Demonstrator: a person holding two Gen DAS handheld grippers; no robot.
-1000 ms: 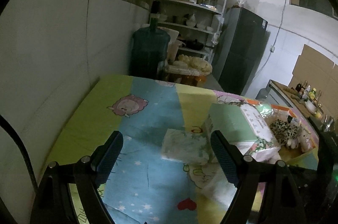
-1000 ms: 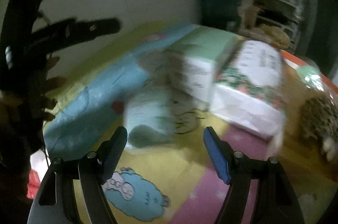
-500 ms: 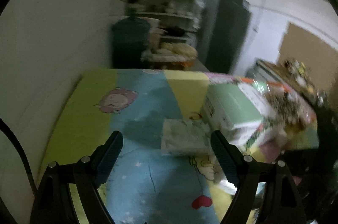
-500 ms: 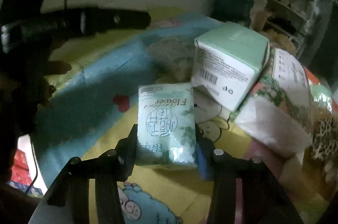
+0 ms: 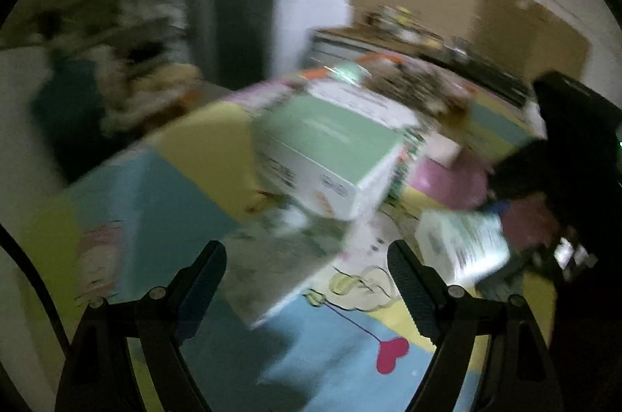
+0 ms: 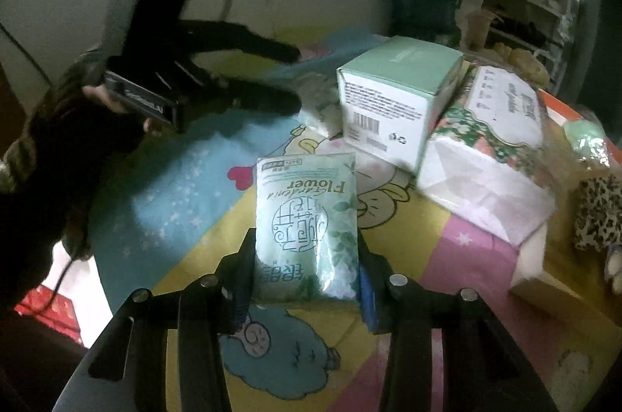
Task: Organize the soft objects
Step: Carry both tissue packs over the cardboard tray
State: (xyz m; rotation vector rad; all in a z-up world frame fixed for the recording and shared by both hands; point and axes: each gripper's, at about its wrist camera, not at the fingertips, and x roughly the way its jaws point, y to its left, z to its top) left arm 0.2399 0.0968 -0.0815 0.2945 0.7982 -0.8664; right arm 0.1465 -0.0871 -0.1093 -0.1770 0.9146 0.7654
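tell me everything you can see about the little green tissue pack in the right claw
The tissue pack is a small, flat, soft-looking packet in glossy pale green plastic, printed with leaves, a round emblem of Chinese characters and the words "Gardenia Flower", which read upside down in the right wrist view. It sits lengthwise between the right claw's fingers, both pads pressing its long edges, its far end pointing toward the green box. The left wrist view shows it only blurred.

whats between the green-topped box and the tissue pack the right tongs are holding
Only bare cartoon mat: in the right wrist view nothing sits between the green-topped box and the tissue pack in the right tongs.
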